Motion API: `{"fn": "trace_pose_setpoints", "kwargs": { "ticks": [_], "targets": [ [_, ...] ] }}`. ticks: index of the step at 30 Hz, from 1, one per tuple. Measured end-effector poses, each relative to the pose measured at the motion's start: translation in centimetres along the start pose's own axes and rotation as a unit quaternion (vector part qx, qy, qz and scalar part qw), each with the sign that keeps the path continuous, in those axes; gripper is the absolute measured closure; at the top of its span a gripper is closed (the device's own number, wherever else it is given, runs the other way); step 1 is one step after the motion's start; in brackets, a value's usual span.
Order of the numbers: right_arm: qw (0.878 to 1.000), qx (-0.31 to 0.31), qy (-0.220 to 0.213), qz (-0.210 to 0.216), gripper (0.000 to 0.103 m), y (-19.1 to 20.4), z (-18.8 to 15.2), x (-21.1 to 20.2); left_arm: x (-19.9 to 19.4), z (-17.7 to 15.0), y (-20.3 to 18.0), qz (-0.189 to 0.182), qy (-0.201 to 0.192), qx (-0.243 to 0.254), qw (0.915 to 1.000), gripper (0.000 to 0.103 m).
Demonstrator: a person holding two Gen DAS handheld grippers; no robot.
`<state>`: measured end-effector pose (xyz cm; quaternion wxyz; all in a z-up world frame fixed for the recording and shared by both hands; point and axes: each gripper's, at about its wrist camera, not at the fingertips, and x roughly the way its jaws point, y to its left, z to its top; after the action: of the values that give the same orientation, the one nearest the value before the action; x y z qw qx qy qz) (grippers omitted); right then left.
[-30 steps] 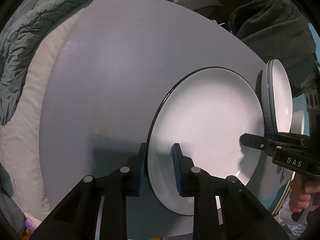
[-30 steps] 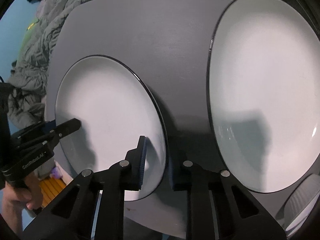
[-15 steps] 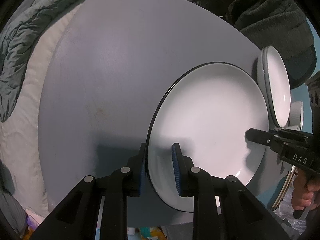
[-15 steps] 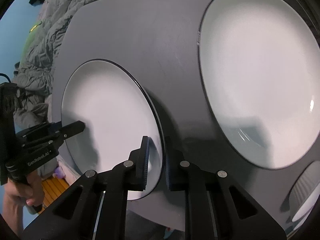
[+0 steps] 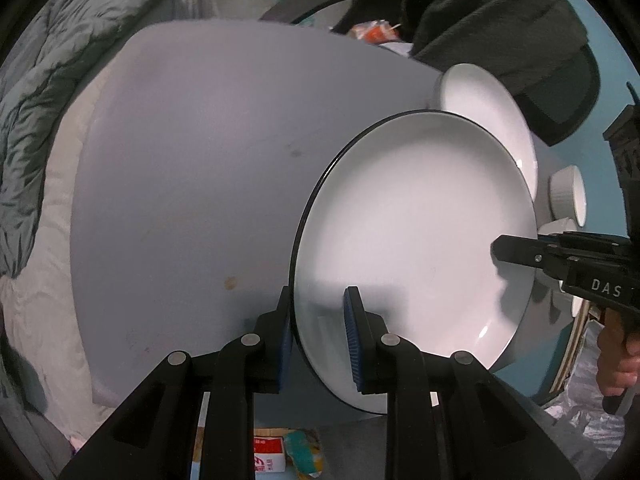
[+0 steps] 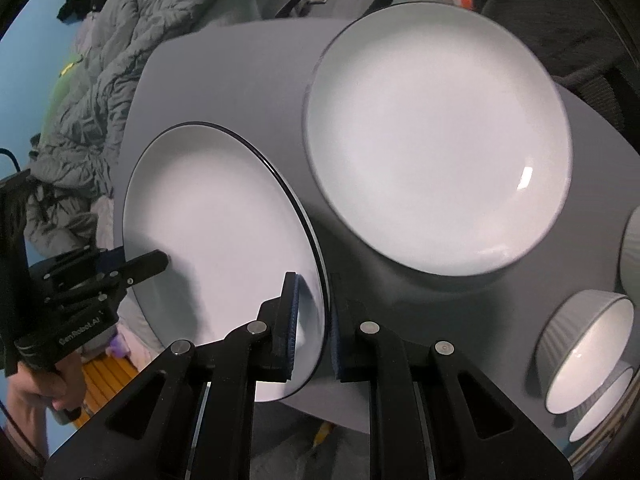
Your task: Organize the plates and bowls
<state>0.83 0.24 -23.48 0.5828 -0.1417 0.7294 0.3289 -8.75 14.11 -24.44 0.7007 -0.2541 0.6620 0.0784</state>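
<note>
Black-rimmed plate (image 5: 412, 248) overlapping second plate (image 5: 490, 120), bowls (image 6: 588, 356) cropped

Grey table (image 6: 248, 80): second plate (image 6: 436, 136), apparently three bowls (image 6: 588, 352).

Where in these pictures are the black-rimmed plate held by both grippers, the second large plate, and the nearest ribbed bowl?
black-rimmed plate (image 5: 416, 240): left wrist view, middle of its white face.
second large plate (image 6: 436, 136): right wrist view, centre of its face.
ribbed bowl (image 6: 592, 348): right wrist view, white inside.
</note>
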Motion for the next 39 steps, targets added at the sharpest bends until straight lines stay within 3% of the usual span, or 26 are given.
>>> {"fn": "trace_pose_setpoints", "kwargs": {
  "ticks": [20, 39],
  "targets": [
    [0.997, 0.068, -0.046, 0.015, 0.089, -9.0, 2.9, -4.2, 1.5, 9.0, -8.8, 0.019, -0.006, 0.065, 0.9977, 0.080],
    [0.996, 0.078, -0.025, 0.031, 0.089, -13.1, 5.8, -3.2, 4.3, 11.9, -11.4, 0.059, 0.019, 0.028, 0.9977, 0.080]
  ]
}}
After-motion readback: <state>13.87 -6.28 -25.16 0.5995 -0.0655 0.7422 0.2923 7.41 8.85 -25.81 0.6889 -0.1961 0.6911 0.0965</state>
